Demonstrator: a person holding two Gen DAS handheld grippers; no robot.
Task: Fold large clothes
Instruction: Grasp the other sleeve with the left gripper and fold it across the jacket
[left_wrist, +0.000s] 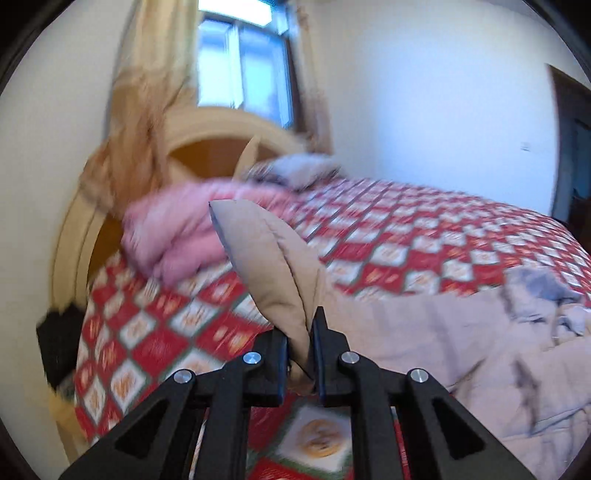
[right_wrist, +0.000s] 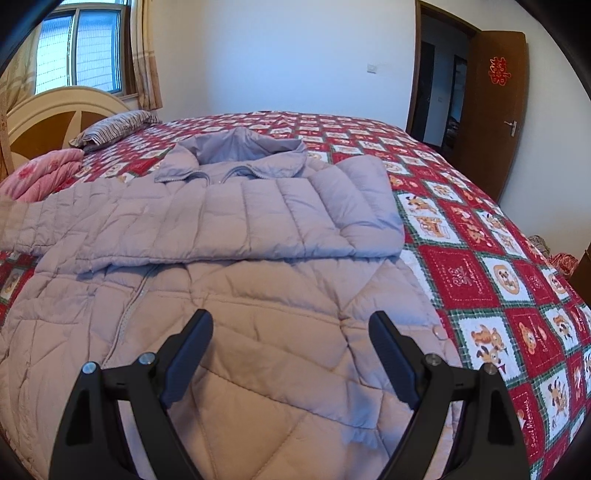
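Home bedroom, quilted bed (right_wrist: 480, 258), headboard (right_wrist: 55, 110), pillow (right_wrist: 114, 127)

Walls (right_wrist: 280, 55): were plain white.
Window (right_wrist: 79, 51): stood far ahead-left of the jaws, daylight behind, curtains (right_wrist: 146, 55) flanking it.
Headboard (right_wrist: 55, 110): was cream, arched, ahead-left.
Bed quilt (right_wrist: 480, 258): was red-and-white checked, beneath and ahead.
Door (right_wrist: 495, 110): was brown, open, ahead-right.

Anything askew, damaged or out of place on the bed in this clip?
Nothing looks damaged or spilled. The padded coat lies across the quilt with one sleeve folded over its chest. The left gripper pinches the other sleeve's cuff and holds it raised off the bed. The right gripper hovers open.
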